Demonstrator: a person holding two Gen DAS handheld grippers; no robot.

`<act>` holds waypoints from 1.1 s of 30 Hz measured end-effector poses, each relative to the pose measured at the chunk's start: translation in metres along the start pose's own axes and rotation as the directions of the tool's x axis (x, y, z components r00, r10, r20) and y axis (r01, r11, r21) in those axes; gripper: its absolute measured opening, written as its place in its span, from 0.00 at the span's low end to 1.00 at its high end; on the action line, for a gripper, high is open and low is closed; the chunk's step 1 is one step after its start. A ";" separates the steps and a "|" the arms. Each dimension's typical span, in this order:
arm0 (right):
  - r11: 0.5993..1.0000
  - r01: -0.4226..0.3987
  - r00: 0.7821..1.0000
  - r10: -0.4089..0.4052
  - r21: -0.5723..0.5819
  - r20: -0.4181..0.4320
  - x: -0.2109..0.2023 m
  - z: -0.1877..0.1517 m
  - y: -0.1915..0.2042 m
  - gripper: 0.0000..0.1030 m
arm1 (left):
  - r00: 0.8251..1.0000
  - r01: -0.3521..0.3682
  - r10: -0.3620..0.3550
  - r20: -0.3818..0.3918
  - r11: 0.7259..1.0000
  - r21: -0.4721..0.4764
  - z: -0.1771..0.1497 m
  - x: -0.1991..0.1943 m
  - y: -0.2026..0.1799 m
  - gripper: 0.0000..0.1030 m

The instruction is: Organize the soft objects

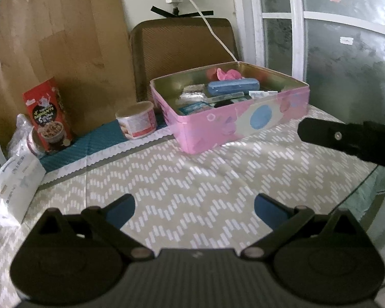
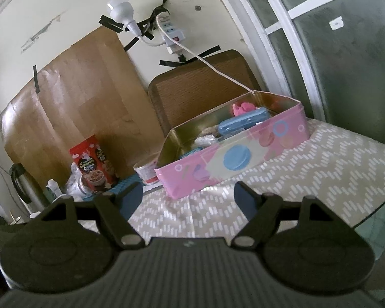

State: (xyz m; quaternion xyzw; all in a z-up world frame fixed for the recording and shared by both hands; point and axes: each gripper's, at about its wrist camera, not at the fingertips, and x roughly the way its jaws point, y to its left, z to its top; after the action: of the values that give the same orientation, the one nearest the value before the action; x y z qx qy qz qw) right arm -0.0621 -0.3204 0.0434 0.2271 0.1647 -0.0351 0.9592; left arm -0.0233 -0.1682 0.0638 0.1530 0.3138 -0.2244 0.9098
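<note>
the left gripper (image 1: 194, 210) was wide open with nothing between its blue pads (image 1: 122, 211). the right gripper (image 2: 188, 197) was wide open too, and it held nothing.

just ahead of both grippers sat the pink metal box with a blue circle on its side (image 1: 233, 125), with no lid on it. inside it lay a soft pink cloth thing (image 1: 227, 74) at the far end, a long blue case (image 1: 233, 87) and some small packets (image 1: 192, 97). the box looked quite full, so most of the tidying seemed done.

the zigzag tablecloth (image 1: 166, 179) under the grippers was bare, with no soft thing waiting on it. far off to the left gripper's left lay a white soft pack (image 1: 15, 187), a red snack box (image 1: 47, 115) and a small round tub (image 1: 136, 120). maybe the white pack was still left to put away, but that was only a guess.
</note>
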 end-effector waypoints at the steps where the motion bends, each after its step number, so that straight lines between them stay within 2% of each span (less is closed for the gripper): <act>1: 1.000 0.001 1.000 -0.001 0.002 -0.001 0.000 0.000 0.000 0.78 | 1.000 0.006 -0.006 -0.008 1.000 -0.002 0.000 0.000 0.000 1.00; 21: 1.000 0.013 1.000 -0.012 0.015 -0.015 0.004 -0.007 -0.001 0.79 | 0.995 0.036 -0.037 -0.095 0.999 -0.009 -0.009 0.013 -0.003 1.00; 33: 1.000 0.015 1.000 -0.014 0.016 -0.013 0.004 -0.007 -0.003 0.79 | 0.993 0.044 -0.044 -0.109 0.999 -0.007 -0.008 0.016 -0.005 1.00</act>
State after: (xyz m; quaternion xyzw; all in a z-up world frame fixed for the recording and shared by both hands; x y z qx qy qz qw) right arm -0.0606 -0.3196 0.0352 0.2340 0.1720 -0.0420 0.9560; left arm -0.0189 -0.1734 0.0469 0.1560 0.3669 -0.2349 0.8865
